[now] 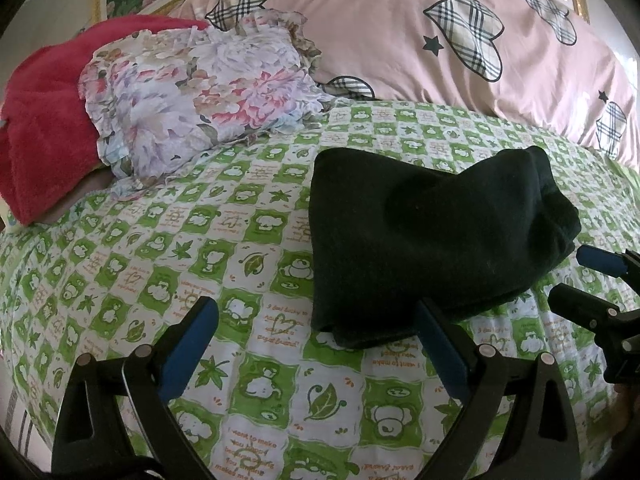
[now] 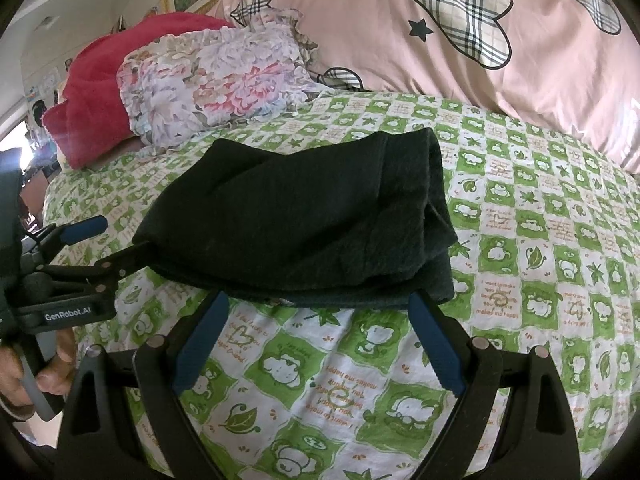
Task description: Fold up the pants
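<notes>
The dark green pants lie folded into a compact bundle on the green-and-white checked bedsheet; they also show in the right wrist view. My left gripper is open and empty, just before the bundle's near left corner. My right gripper is open and empty, at the bundle's near edge. In the left wrist view the right gripper shows at the bundle's right end. In the right wrist view the left gripper shows at the bundle's left corner.
A floral pillow and a red blanket lie at the back left of the bed. A pink quilt with plaid hearts is heaped along the back. Bare sheet lies in front of the pants.
</notes>
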{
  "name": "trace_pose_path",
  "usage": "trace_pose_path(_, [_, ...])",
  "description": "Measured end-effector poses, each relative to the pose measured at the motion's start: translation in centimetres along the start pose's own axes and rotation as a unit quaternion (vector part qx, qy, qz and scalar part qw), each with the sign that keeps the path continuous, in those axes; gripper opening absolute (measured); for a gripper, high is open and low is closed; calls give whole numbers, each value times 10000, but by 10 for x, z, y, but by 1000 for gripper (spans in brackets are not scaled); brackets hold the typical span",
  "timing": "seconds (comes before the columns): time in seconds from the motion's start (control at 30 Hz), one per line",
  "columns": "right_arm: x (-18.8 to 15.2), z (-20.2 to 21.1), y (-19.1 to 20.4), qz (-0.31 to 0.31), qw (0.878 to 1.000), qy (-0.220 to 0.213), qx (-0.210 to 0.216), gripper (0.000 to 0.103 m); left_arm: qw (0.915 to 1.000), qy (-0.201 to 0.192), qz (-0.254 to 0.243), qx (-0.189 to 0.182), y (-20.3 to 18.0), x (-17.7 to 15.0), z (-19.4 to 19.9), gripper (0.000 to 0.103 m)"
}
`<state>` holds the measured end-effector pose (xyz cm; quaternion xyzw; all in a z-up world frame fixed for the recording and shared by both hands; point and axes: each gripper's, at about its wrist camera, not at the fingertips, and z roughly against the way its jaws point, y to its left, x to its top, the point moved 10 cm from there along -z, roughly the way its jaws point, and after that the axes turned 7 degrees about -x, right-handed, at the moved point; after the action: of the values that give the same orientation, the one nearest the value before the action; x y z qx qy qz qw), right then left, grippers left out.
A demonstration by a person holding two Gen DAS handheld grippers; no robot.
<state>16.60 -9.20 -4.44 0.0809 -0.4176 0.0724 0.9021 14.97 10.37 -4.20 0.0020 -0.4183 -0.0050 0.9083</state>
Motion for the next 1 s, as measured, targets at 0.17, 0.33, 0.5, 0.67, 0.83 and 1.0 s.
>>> trace_pose_path(0.17, [3,2,0,17,10000,-24,-4,91,10000,-14,16,11,1,0,1,98])
trace_pose_path(0.33, [5,2,0,14,10000,-40,9,91,10000,-20,22,19,1,2,2,98])
trace_pose_path(0.5, [6,3,0,16,10000,-44,7,91,10000,-32,20,17,1,2,3,98])
trace_pose_path(0.67, [5,3,0,20,10000,-36,17,91,10000,-31,25,17,1,3,3,98])
trace_pose_path(0.83, [5,3,0,13,10000,-44,10,91,10000,-57,8,6,0,4,5,98])
trace_pose_path(1.0, [5,3,-1,21,10000,-47,5,91,10000,-94,-15,-26,-4,7,8,98])
